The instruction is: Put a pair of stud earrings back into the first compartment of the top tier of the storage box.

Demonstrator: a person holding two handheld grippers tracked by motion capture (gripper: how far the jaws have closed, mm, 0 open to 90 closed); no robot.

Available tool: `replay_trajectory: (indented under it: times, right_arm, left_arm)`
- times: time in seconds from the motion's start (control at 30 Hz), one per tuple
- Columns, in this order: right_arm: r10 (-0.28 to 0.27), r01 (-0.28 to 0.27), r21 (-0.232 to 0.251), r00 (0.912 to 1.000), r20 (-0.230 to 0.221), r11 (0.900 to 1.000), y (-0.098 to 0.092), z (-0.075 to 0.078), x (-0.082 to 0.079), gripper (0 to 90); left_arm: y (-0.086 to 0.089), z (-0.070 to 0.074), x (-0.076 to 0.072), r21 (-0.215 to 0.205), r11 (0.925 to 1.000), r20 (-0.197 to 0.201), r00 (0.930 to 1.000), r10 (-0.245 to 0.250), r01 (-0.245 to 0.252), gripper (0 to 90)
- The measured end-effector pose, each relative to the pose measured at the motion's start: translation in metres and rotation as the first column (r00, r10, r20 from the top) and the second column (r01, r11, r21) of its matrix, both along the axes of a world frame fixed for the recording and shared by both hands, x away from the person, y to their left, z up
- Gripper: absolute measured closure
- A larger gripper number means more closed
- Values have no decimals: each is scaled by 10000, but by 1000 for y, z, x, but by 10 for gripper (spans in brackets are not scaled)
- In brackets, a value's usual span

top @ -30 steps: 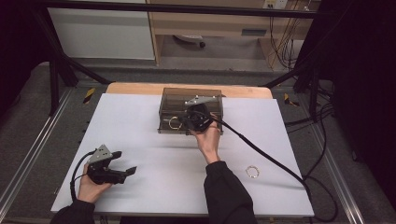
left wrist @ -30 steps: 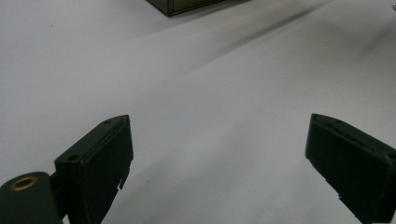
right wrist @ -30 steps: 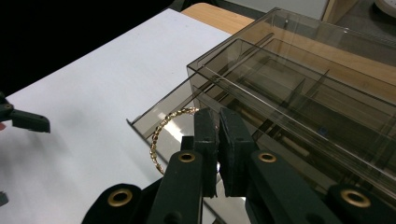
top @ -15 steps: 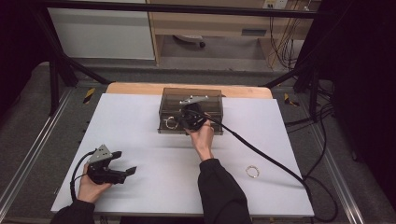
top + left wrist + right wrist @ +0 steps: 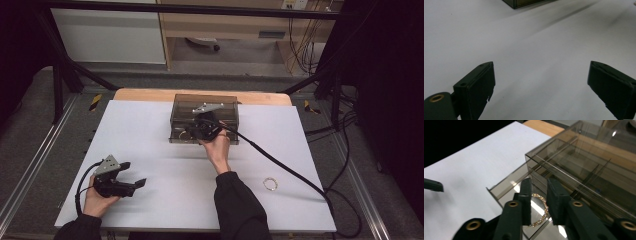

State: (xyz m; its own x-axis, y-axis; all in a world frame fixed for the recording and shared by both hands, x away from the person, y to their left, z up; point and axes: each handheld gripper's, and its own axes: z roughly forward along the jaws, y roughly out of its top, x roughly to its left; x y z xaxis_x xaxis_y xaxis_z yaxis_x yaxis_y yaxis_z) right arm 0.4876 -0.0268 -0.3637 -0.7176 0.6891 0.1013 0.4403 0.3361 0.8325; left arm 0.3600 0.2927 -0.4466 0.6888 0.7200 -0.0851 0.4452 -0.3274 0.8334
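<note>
Left gripper [image 5: 131, 173] sits at the near-left of the white table surface [image 5: 150, 135], held in the person's left hand [image 5: 97, 200]. Its 2 black jaws are spread wide apart with nothing between them; in the left gripper view [image 5: 541, 92] there is bare white surface under the gap.

Centre, far side: smoked transparent plastic drawer box [image 5: 205, 107] with its low drawer [image 5: 506, 186] pulled out toward the person. Right gripper [image 5: 192, 131] is over the open drawer, right hand [image 5: 218, 147] behind it, black cable [image 5: 285, 167] trailing off to the right.

In the right gripper view the jaws [image 5: 537, 195] are nearly together, a narrow gap left, nothing clamped. Gold beaded chain bracelet [image 5: 541, 211] lies on the drawer floor directly below and between the 2 jaw tips, partly hidden by them. Cannot tell whether the pads touch it.

Right: a second small gold ring-shaped bracelet [image 5: 270, 183] lies on the table, near the right forearm, well apart from both grippers.
</note>
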Motion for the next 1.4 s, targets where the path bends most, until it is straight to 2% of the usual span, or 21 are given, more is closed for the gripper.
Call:
replay_trajectory:
  times: [0.03, 0.07, 0.1, 0.13, 0.17, 0.2, 0.23, 0.3, 0.33, 0.37, 0.43, 0.47, 0.53, 0.67, 0.8, 0.87, 1.03, 1.4]
  right_arm:
    - [0, 0, 0, 10000, 0, 10000, 0, 0, 0, 709]
    - [150, -151, 97, 9999, 84, 9998, -4, 7, -6, 646]
    - [150, -151, 97, 9999, 84, 9998, -4, 7, -6, 646]
    - [260, -264, 168, 9994, 230, 9995, -7, 12, -11, 571]
    - [260, -264, 168, 9994, 230, 9995, -7, 12, -11, 571]
    - [289, -297, 201, 9988, 388, 9994, -14, 18, -17, 502]
    - [289, -297, 201, 9988, 388, 9994, -14, 18, -17, 502]
    - [321, -330, 279, 9989, 338, 9991, -20, 22, -22, 441]
    - [245, -255, 277, 9991, 347, 9993, -28, 25, -27, 345]
    - [245, -255, 277, 9991, 347, 9993, -28, 25, -27, 345]
    - [100, -111, 287, 9991, 405, 9995, -36, 28, -33, 281]
    - [58, -72, 407, 9994, 346, 9991, -45, 29, -38, 207]
    - [33, -48, 441, 9994, 332, 9990, -48, 29, -40, 177]
    - [-16, 2, 459, 9995, 317, 9989, -70, 31, -52, 69]
    - [-55, 36, 517, 9993, 366, 9987, -84, 31, -59, 43]
    - [-119, 93, 629, 9991, 416, 9980, -99, 29, -67, 24]
    - [-175, 154, 514, 9991, 390, 9986, -115, 24, -76, 13]
    - [-624, 620, 486, 9980, 67, 9969, -169, -8, -96, 8]
  left_arm:
    - [0, 0, 0, 0, 10000, 0, 10000, 0, 0, 72]
    - [0, 0, 0, 1, 10000, -5, 10000, 3, -3, 72]
    - [0, 0, 0, 1, 10000, -5, 10000, 3, -3, 72]
    - [0, 0, 0, 6, 10000, -11, 10000, 3, -3, 72]
    - [0, 0, 0, 6, 10000, -11, 10000, 3, -3, 72]
    - [0, 0, 0, 11, 10000, -13, 10000, 8, -8, 72]
    - [0, 0, 0, 16, 10000, -15, 10000, 7, -7, 72]
    - [0, 0, 0, 24, 10000, -17, 10000, 11, -11, 72]
    - [0, 0, 0, 21, 10000, -21, 10000, 14, -14, 72]
    - [0, 0, 0, 15, 10000, -21, 10000, 14, -14, 72]
    - [0, 0, 0, 27, 10000, -15, 10000, 9, -9, 71]
    - [0, 0, 0, 29, 10000, -14, 10000, 8, -8, 72]
    - [0, 0, 0, 33, 10000, -22, 10000, 12, -12, 72]
    - [-1, 0, 0, 44, 10000, -28, 10000, 5, -5, 72]
    - [-1, 0, 0, 52, 10000, -27, 10000, -4, 5, 72]
    - [-1, 0, 0, 59, 10000, -29, 10000, -7, 8, 72]
    - [-1, -1, 0, 70, 10000, -37, 10000, 10, -9, 72]
    - [-2, -1, 1, 128, 9999, -52, 10000, 4, -3, 72]
